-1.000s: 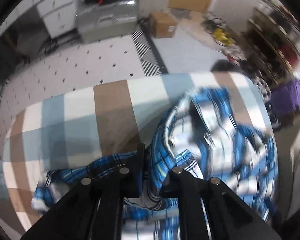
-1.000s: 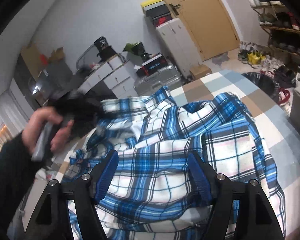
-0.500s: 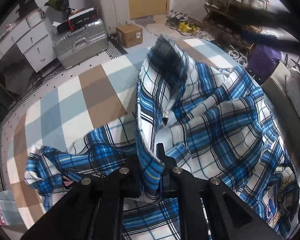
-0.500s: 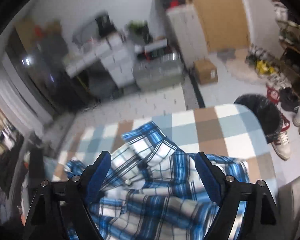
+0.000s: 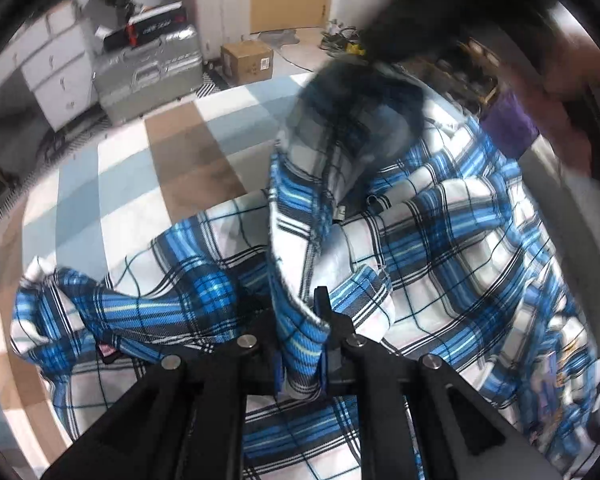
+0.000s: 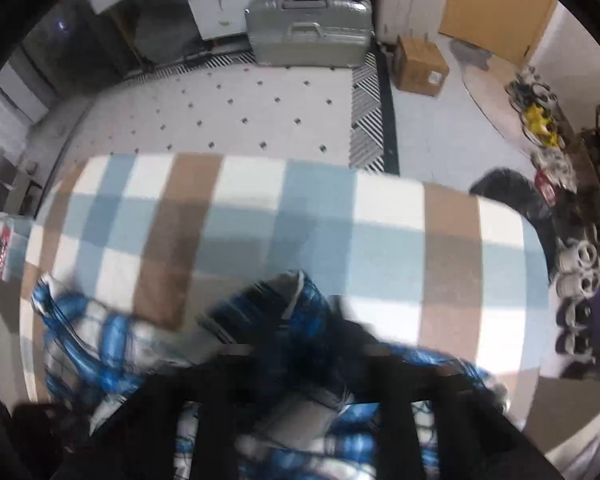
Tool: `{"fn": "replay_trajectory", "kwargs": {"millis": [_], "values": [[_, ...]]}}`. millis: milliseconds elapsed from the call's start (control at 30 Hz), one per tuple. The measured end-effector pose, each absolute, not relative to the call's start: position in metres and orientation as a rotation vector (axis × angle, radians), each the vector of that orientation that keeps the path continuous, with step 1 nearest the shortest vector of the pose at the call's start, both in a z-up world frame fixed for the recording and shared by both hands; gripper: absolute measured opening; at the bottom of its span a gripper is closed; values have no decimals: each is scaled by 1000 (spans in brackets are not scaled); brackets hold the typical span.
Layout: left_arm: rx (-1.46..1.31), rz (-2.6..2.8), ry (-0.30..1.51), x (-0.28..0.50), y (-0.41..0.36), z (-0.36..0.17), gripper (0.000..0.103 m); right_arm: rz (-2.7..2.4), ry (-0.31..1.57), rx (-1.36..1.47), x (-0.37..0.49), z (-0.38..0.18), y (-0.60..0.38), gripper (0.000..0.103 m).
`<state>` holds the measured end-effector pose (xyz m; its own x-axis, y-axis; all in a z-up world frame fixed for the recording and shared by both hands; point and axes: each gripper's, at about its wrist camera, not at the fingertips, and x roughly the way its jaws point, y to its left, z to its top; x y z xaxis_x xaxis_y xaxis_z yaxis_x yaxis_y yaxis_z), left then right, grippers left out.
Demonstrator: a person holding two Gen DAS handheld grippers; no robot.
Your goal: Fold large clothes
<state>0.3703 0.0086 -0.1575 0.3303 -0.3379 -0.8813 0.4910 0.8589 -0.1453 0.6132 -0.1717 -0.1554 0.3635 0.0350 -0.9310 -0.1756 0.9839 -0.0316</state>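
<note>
A blue, white and black plaid shirt (image 5: 440, 232) lies rumpled on a bed with a blue, brown and white checked cover (image 5: 132, 168). My left gripper (image 5: 300, 344) is shut on a raised edge of the shirt that runs up and away from it. At the far end of that edge the right gripper (image 5: 396, 36) is a dark blur over the cloth. In the right wrist view the shirt (image 6: 292, 312) bunches between the blurred right gripper's (image 6: 300, 364) fingers, which look closed on it, above the checked cover (image 6: 340, 220).
A silver suitcase (image 5: 148, 68), white drawers (image 5: 56, 76) and a cardboard box (image 5: 246, 60) stand on the floor beyond the bed. Shoes (image 6: 580, 272) and a dark bin (image 6: 512, 192) lie off the bed's right side. A purple object (image 5: 508, 124) sits there too.
My right gripper dropped from open above the shirt down onto the raised shirt edge and closed on it, in heavy blur. My left gripper stays shut on the shirt edge, lifted higher.
</note>
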Motion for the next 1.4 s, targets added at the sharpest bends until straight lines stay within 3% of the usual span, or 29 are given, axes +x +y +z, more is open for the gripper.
{"fn": "replay_trajectory", "kwargs": {"millis": [200,267,333,400,433,467,500,533,567,1000,1167,1400], "values": [[20,-493,1122,389,23,-143,26,134,1040,1,544,-126,-220,8],[-31,-475,1108,394,27,-134,48,116,1015,77,522,-127,-235,8],[-90,-476,1087,399,30,-128,56,146,1031,212,499,-140,-251,8],[-125,-466,1107,402,31,-133,56,155,1039,251,485,-148,-254,8],[-151,-478,1134,404,31,-138,56,158,1025,264,479,-150,-256,8],[-162,-483,1150,403,28,-142,49,169,1008,277,473,-150,-256,8],[-152,-493,1173,401,24,-145,39,191,983,287,467,-148,-257,7],[-110,-480,1196,398,19,-148,12,197,966,292,464,-144,-257,7],[-93,-487,1210,395,19,-149,5,214,940,299,458,-137,-257,7],[94,-490,966,287,42,-46,2,438,767,521,333,-96,-248,6],[154,-524,1022,232,48,-92,2,396,779,586,273,-140,-250,7],[71,-494,1168,202,52,-186,2,279,979,639,240,-232,-244,11]]}}
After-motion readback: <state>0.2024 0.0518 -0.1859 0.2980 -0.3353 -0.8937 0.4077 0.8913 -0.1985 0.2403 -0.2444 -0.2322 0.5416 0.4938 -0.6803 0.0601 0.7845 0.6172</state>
